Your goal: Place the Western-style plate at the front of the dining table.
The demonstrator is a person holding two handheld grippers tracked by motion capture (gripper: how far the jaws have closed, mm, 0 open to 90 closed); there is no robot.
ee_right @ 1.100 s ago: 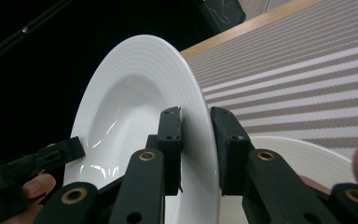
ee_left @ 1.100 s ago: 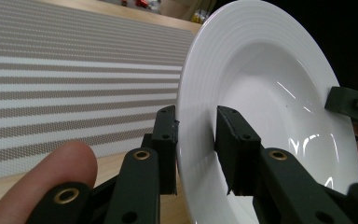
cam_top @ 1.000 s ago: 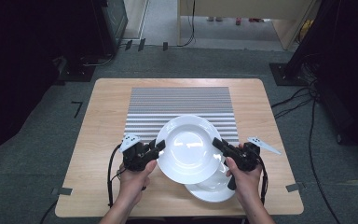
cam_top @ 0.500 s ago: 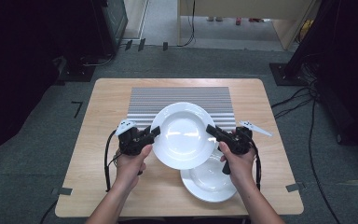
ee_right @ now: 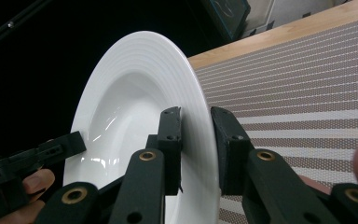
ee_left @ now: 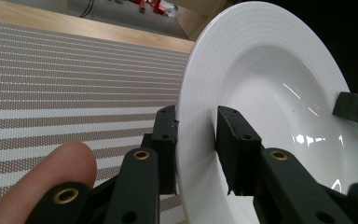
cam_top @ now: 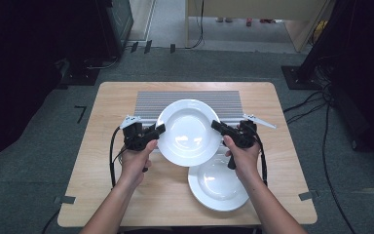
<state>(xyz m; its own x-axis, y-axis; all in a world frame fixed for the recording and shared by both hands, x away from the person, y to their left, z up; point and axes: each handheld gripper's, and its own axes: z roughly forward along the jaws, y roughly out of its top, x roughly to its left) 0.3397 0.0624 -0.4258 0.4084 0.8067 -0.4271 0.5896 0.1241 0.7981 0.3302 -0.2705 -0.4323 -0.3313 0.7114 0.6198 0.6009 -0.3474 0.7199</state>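
A white deep plate (cam_top: pixel 189 130) hangs above the table, gripped from both sides. My left gripper (cam_top: pixel 159 130) is shut on its left rim, and my right gripper (cam_top: pixel 216 126) is shut on its right rim. In the left gripper view the plate (ee_left: pixel 270 107) stands edge-on between my gripper's (ee_left: pixel 196 147) jaws. In the right gripper view the plate's rim (ee_right: pixel 135 107) is pinched in my gripper (ee_right: pixel 196 149), and the other gripper (ee_right: pixel 51 149) shows at the far rim. A second white plate (cam_top: pixel 219 183) lies on the table below, near the right hand.
A grey striped mat (cam_top: pixel 148 105) covers the far middle of the wooden table (cam_top: pixel 102 161), partly under the raised plate. Black cables trail from both grippers. Dark equipment and floor cables surround the table.
Both hands have carried the upper plate away from the person toward the striped mat. The lower plate, earlier mostly covered, now lies largely exposed.
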